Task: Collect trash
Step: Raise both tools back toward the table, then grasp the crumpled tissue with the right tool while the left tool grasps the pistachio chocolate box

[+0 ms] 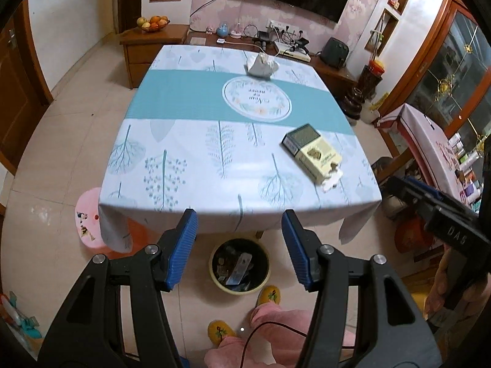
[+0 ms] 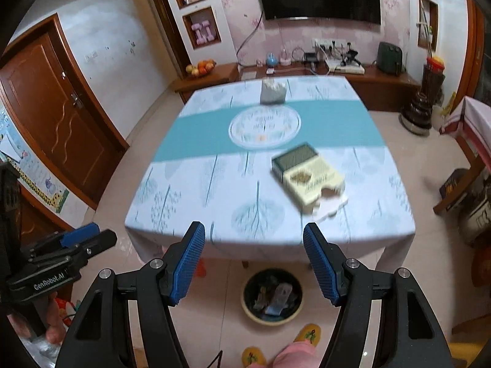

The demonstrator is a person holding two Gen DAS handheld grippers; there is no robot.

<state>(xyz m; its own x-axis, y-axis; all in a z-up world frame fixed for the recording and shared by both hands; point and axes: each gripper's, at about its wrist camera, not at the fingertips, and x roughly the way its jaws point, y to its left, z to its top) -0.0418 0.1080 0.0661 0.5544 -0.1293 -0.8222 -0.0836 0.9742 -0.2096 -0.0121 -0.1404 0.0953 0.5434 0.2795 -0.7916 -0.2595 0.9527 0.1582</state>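
Both grippers hang empty above the table edge, jaws apart.

The left gripper [image 1: 239,217] and right gripper [image 2: 254,230] grip nothing. Just below the fingertips, on the floor, stands the trash bin [image 1: 267,279]. Beyond the fingertips, to the right on the table [image 1: 172,141], lies a cigarette pack [image 1: 311,151] on crumpled paper [image 1: 331,181]; farther off, a crumpled tissue [image 1: 260,66].

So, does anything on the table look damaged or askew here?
Yes: the cigarette pack lies askew near the table's right front corner, its near end torn open, with white paper scraps spilling out. The crumpled tissue sits at the far edge.
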